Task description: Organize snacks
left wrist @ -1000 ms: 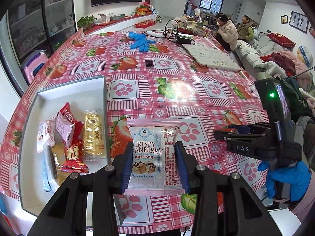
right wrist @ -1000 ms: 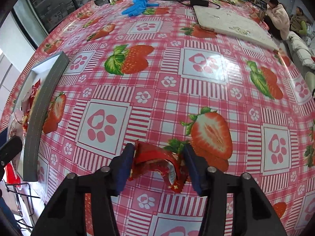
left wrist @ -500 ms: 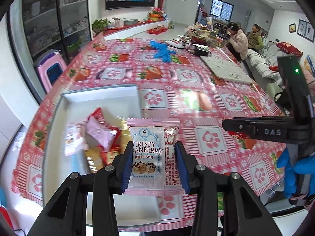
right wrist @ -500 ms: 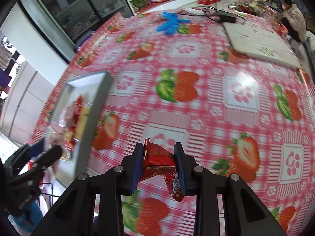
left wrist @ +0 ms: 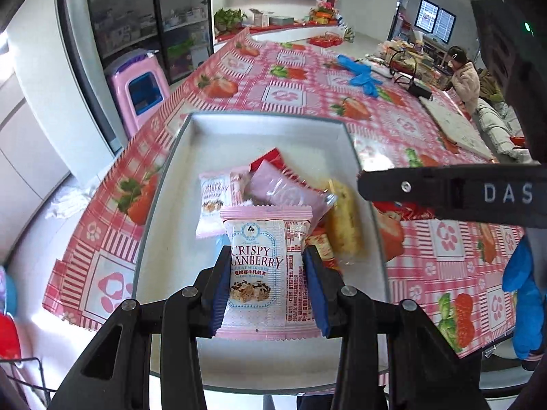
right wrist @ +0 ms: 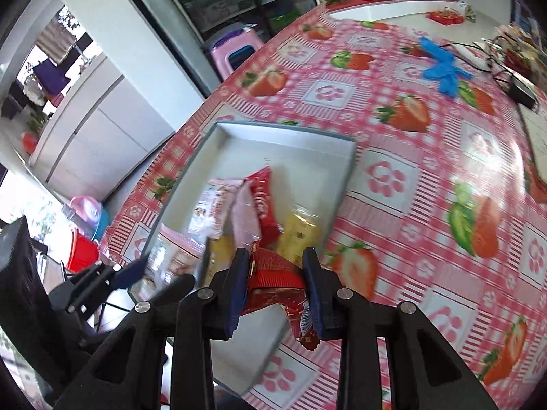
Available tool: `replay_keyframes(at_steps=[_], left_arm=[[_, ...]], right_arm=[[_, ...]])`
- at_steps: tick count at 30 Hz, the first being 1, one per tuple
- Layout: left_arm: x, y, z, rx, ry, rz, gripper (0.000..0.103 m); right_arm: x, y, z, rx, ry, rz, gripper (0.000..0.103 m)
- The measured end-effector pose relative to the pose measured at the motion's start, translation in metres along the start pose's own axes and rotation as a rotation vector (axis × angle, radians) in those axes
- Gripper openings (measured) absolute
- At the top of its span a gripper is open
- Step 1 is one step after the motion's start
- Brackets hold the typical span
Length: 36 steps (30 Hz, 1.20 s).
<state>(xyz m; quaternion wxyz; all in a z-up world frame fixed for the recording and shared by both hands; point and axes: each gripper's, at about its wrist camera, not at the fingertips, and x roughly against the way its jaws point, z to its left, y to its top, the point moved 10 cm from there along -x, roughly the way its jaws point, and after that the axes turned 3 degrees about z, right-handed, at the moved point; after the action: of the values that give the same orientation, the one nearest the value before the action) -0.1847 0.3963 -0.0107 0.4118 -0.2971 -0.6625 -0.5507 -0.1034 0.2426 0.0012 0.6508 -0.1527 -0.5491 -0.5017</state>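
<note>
My left gripper is shut on a pink-and-white Crispy Cranberry packet, held above the near half of the white tray. Several snack packets lie in the tray's middle. In the right wrist view my right gripper is shut on a crumpled red snack wrapper, over the tray's near right corner. The same pile of snacks lies just beyond it. The right gripper's black body crosses the left wrist view at the right. The left gripper shows at lower left, blurred.
The table wears a pink strawberry-print cloth. Blue gloves and a black adapter with cables lie far across it, with a white board at the right. A pink stool stands beyond the table edge. People sit in the background.
Both grippers have swung left over the tray, each still holding its packet. The right gripper closed tighter on the red wrapper and lifted it off the tablecloth.
</note>
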Motion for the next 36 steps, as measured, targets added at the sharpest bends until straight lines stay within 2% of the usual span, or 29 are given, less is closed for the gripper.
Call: replay_keyframes(at_steps=[3,5,6,7,8,12,14,18,19,20,23,27,30,36], left_arm=[[-0.011,-0.007,0.006,0.013,0.009,0.025,0.047],[-0.016,-0.01,0.009,0.027,0.003,0.038,0.058],[-0.017,-0.011,0.01,0.033,0.0,0.039,0.072],[-0.017,-0.011,0.011,0.041,-0.002,0.038,0.081],[-0.017,-0.011,0.013,0.046,-0.004,0.031,0.082],[-0.021,-0.012,0.014,0.048,0.002,0.055,0.086],[-0.025,-0.014,0.013,0.035,0.02,0.07,0.087],[-0.027,-0.016,0.011,0.019,0.05,0.062,0.088],[-0.024,-0.015,0.011,0.025,0.049,0.044,0.089],[-0.023,-0.014,0.012,0.024,0.055,0.034,0.089],[-0.019,-0.012,0.016,0.009,0.103,0.016,0.089],[-0.022,-0.019,0.016,-0.002,0.15,0.075,0.089],[-0.023,-0.023,0.016,-0.021,0.187,0.09,0.089],[-0.021,-0.031,0.011,-0.049,0.199,0.092,0.089]], right_arm=[[-0.018,0.004,0.012,0.021,-0.007,0.035,0.034],[-0.029,0.004,0.018,0.032,-0.009,0.06,0.034],[-0.033,0.004,0.02,0.038,-0.015,0.07,0.035],[-0.036,0.003,0.021,0.045,-0.022,0.078,0.041],[-0.04,0.003,0.022,0.055,-0.033,0.087,0.05],[-0.046,0.004,0.023,0.083,-0.064,0.107,0.068],[-0.046,0.003,0.023,0.095,-0.084,0.11,0.082],[-0.044,0.003,0.022,0.121,-0.134,0.108,0.084],[-0.044,0.003,0.021,0.12,-0.141,0.11,0.097],[-0.043,0.002,0.019,0.116,-0.149,0.11,0.103],[-0.04,0.001,0.017,0.123,-0.158,0.102,0.103],[-0.036,-0.002,0.015,0.147,-0.186,0.106,0.103],[-0.03,-0.003,0.013,0.172,-0.223,0.095,0.103],[-0.028,-0.008,0.009,0.199,-0.247,0.1,0.103]])
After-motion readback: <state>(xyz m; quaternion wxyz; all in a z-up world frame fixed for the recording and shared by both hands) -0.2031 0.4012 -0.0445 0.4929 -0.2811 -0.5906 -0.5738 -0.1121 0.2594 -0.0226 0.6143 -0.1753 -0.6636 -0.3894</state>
